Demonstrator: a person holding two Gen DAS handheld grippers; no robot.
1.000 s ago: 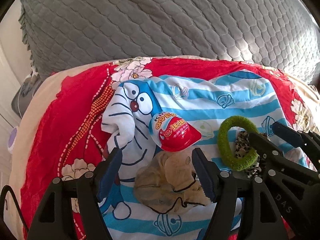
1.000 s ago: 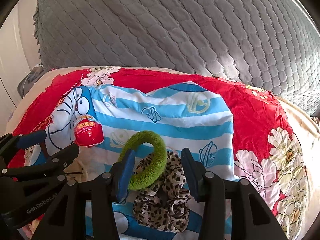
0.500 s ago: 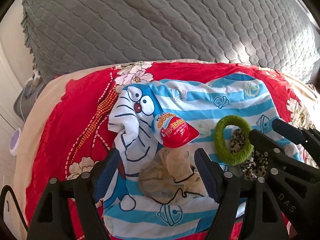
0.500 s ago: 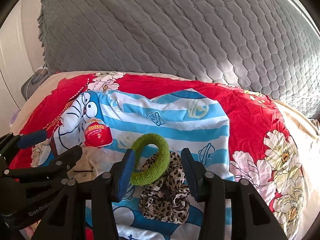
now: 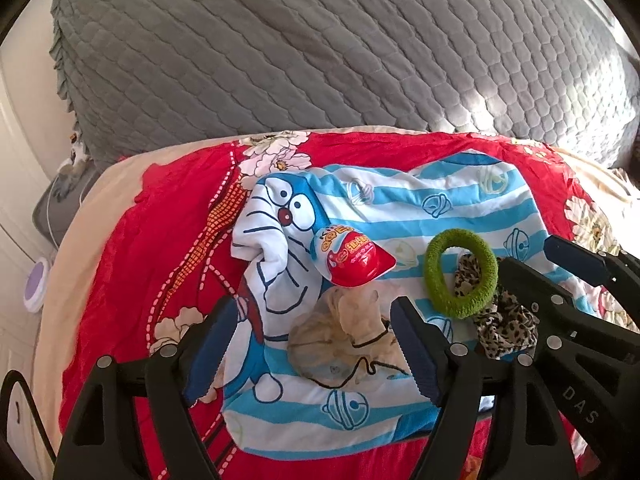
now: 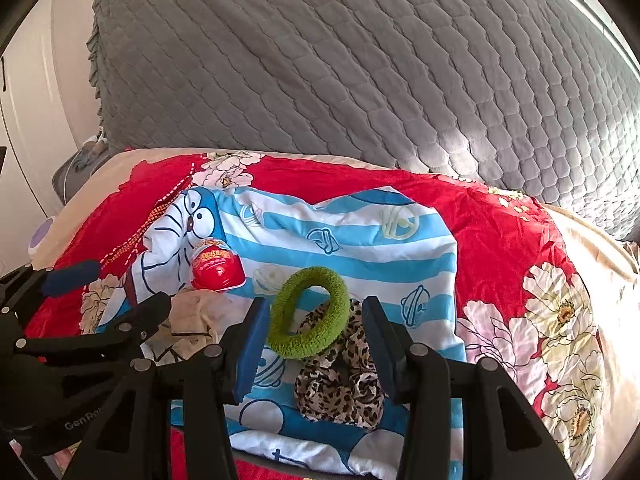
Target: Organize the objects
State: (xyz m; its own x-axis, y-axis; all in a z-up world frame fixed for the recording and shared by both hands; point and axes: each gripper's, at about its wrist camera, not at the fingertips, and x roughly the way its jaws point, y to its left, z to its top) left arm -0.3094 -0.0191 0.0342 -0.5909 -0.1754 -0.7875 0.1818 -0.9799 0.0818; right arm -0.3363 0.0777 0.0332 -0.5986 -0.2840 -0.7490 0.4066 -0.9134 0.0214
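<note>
A blue-striped Doraemon cloth (image 5: 460, 216) lies on a red floral bedspread (image 5: 132, 264). On it sit a red egg-shaped sweet pack (image 5: 352, 258), a beige scrunchie (image 5: 344, 340), a green scrunchie (image 5: 460, 280) and a leopard-print scrunchie (image 5: 504, 328). My left gripper (image 5: 316, 348) is open, its fingers either side of the beige scrunchie, not gripping it. My right gripper (image 6: 316, 344) is open around the green scrunchie (image 6: 308, 312) and the leopard scrunchie (image 6: 340, 384). The sweet pack (image 6: 216, 268) lies to its left.
A grey quilted pillow (image 5: 340, 48) stands behind the cloth. A purple-and-white round object (image 5: 36, 286) and a grey item with a cable (image 5: 60, 204) lie off the bed's left edge. White flowers mark the bedspread at right (image 6: 560, 328).
Both grippers have drawn back and up from the cloth, so the objects look smaller and farther. Both stay open. The objects have not moved.
</note>
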